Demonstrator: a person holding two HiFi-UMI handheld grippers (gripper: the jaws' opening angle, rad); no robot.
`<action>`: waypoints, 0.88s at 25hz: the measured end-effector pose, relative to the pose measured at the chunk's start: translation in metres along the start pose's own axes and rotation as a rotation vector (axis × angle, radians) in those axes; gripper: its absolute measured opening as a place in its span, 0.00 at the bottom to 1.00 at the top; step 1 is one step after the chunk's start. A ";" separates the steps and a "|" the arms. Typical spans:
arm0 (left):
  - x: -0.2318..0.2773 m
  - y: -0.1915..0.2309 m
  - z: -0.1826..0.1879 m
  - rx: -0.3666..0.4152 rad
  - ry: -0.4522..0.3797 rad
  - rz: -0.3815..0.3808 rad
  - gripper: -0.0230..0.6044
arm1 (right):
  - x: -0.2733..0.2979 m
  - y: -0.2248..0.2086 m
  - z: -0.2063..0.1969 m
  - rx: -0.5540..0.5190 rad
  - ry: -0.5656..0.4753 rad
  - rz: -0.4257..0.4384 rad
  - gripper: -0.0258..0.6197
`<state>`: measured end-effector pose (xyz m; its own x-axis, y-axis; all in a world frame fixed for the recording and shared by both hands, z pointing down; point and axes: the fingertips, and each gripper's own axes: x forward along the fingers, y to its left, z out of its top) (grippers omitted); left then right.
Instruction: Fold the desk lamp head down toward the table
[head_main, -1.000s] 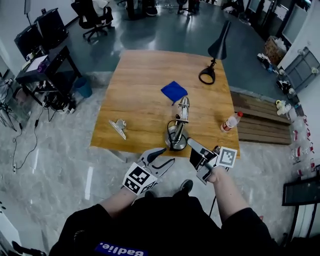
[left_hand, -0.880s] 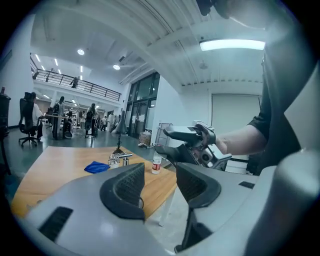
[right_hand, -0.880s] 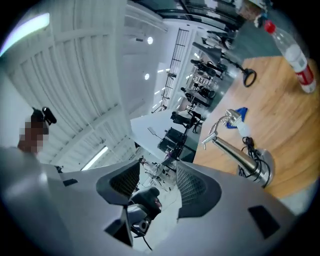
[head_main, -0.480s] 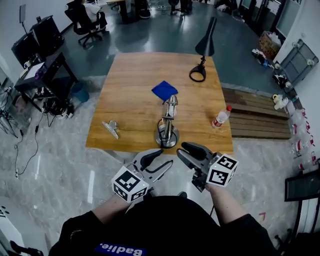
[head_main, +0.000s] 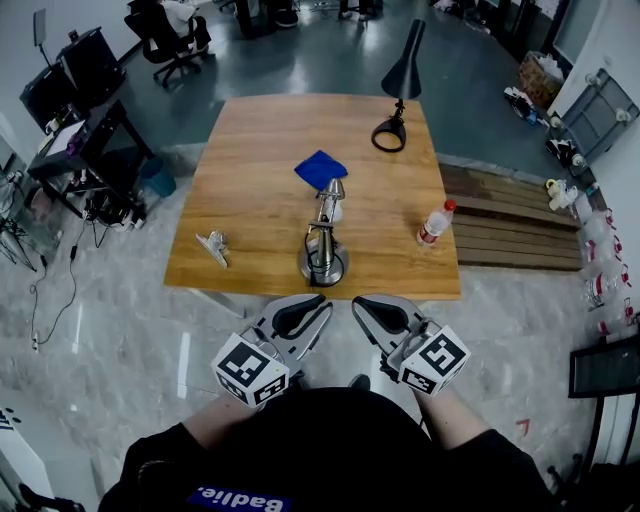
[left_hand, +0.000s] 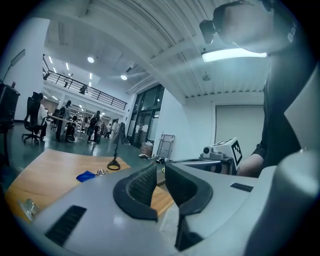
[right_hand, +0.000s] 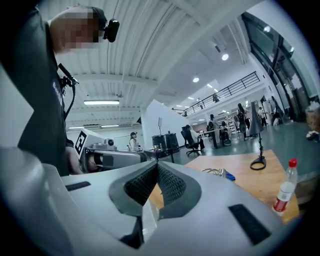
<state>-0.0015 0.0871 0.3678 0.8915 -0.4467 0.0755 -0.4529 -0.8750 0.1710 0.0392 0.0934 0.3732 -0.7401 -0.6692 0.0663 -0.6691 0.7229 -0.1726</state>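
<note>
1. I hold both tongs level in front of the near edge of the wooden table (head_main: 250, 130), above the pale floor and touching nothing.
2. My left tongs (head_main: 300, 318) have a narrow gap between the two dark ribbed pads, and the jaws are closing. Nothing sits between them; through the gap I see only the table edge.
3. My right tongs (head_main: 378, 312) are pressed together, the pads meeting at their tips, with nothing pinched.
4. The two tongs sit side by side, tips toward the table and marker cubes toward my body. Each one's camera catches the other's cube off to the side.
5. The silver desk lamp (head_main: 322, 245) stands on the table near the front edge, roughly in the middle and just beyond my tongs, apart from both. Its round base is nearest me, and its arm and head run away from me toward the blue cloth (head_main: 320, 168).
6. A black desk lamp (head_main: 395, 95) stands upright at the far edge.
7. A clear bottle (head_main: 432, 222) with a red cap stands toward the right side of the table.
8. A small metal clip (head_main: 213, 246) lies near the left edge.
</note>
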 end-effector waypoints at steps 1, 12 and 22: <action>0.000 -0.002 0.003 0.006 -0.011 0.001 0.12 | -0.001 0.002 0.002 -0.014 -0.004 -0.001 0.05; -0.009 -0.014 0.001 0.005 -0.032 0.001 0.05 | 0.003 0.024 -0.007 -0.070 -0.002 0.010 0.05; -0.013 -0.012 0.002 0.003 -0.034 0.006 0.05 | 0.007 0.030 -0.006 -0.070 0.007 0.021 0.05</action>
<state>-0.0075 0.1028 0.3626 0.8880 -0.4578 0.0430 -0.4581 -0.8729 0.1677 0.0136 0.1113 0.3746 -0.7541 -0.6529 0.0707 -0.6566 0.7470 -0.1046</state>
